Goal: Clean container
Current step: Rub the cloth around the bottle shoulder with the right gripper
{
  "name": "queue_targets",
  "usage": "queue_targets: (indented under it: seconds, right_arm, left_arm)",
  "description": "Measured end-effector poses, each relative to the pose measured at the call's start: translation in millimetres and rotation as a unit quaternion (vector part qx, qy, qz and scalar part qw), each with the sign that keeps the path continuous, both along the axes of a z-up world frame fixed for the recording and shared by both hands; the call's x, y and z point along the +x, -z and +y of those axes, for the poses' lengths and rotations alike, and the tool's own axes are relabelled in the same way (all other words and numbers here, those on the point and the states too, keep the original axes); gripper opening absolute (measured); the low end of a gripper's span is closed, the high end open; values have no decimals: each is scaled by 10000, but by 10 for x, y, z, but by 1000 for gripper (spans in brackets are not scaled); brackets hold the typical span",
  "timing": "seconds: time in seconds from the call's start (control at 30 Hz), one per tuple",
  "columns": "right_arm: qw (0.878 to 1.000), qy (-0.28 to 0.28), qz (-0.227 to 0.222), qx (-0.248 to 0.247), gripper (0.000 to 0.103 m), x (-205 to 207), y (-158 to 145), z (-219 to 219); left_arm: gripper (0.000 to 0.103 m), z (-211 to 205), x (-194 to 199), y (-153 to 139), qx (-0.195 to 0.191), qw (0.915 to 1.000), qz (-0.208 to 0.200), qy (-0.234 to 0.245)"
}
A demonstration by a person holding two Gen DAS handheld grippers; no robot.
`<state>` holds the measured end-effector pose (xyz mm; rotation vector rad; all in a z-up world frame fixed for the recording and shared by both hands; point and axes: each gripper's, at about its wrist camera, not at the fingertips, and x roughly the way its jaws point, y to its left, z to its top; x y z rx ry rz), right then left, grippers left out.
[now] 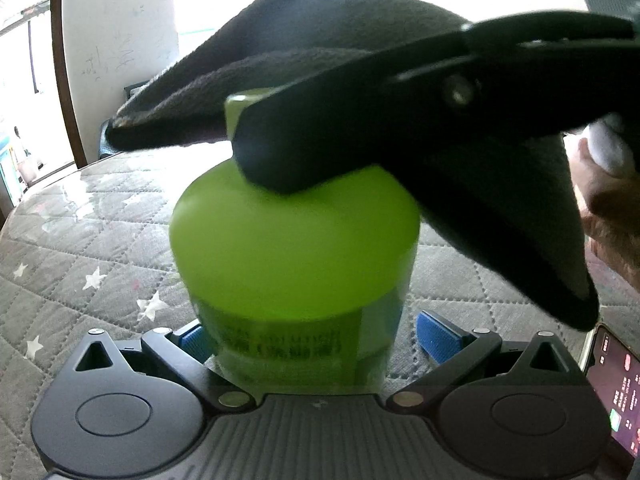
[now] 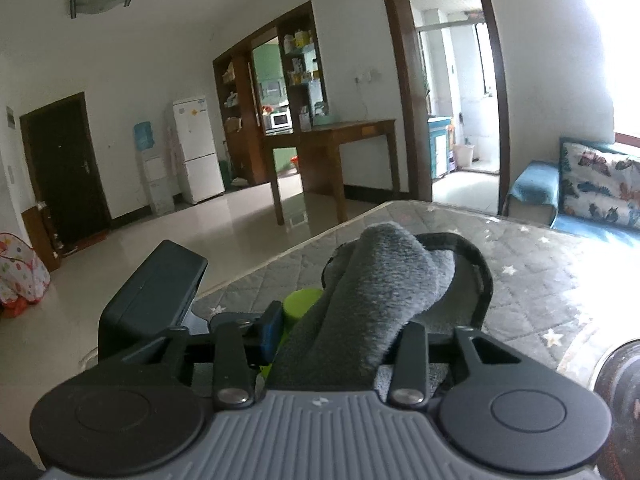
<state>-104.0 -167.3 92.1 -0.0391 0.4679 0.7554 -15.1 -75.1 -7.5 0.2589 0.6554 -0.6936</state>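
A lime-green container [image 1: 292,248] with a rounded cap and a labelled, see-through lower body stands upright between the blue pads [image 1: 436,340] of my left gripper [image 1: 316,340], which is shut around that lower body. In the left wrist view a black finger [image 1: 320,136] of the right gripper presses a dark grey cloth [image 1: 304,28] over the cap from the right. In the right wrist view my right gripper [image 2: 344,332] is shut on the grey cloth [image 2: 372,292]. Only a bit of the container's green top [image 2: 302,302] shows beside it.
A table with a grey quilted star-pattern cover [image 1: 80,260] lies underneath. A lit phone [image 1: 612,392] rests at its right edge, and a person's hand [image 1: 608,208] holds the right gripper. The left gripper's black body [image 2: 152,296] is at the left. A sofa [image 2: 592,188] stands beyond.
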Motion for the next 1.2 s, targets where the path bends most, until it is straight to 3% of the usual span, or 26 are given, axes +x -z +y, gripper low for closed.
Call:
queue_targets:
  seconds: [0.27, 0.3, 0.37, 0.47, 0.77, 1.2]
  right_arm:
    - [9987, 224, -398, -215, 34, -76, -69, 4]
    - [9982, 283, -490, -213, 31, -81, -88, -4]
    - [9972, 337, -637, -190, 14, -92, -133, -23]
    - [9988, 345, -347, 22, 15, -30, -154, -65]
    - [9986, 122, -71, 518, 15, -42, -9, -133]
    - [9881, 132, 857, 1274, 17, 535, 200, -363]
  left_arm:
    - [103, -34, -64, -13, 1, 10000, -1, 0]
    - [103, -38, -72, -15, 1, 10000, -1, 0]
    - [103, -46, -90, -18, 1, 10000, -1, 0]
    - [103, -44, -109, -26, 1, 10000, -1, 0]
    - [103, 92, -198, -68, 2, 10000, -2, 1]
    - [103, 58, -325, -105, 0, 10000, 0, 1]
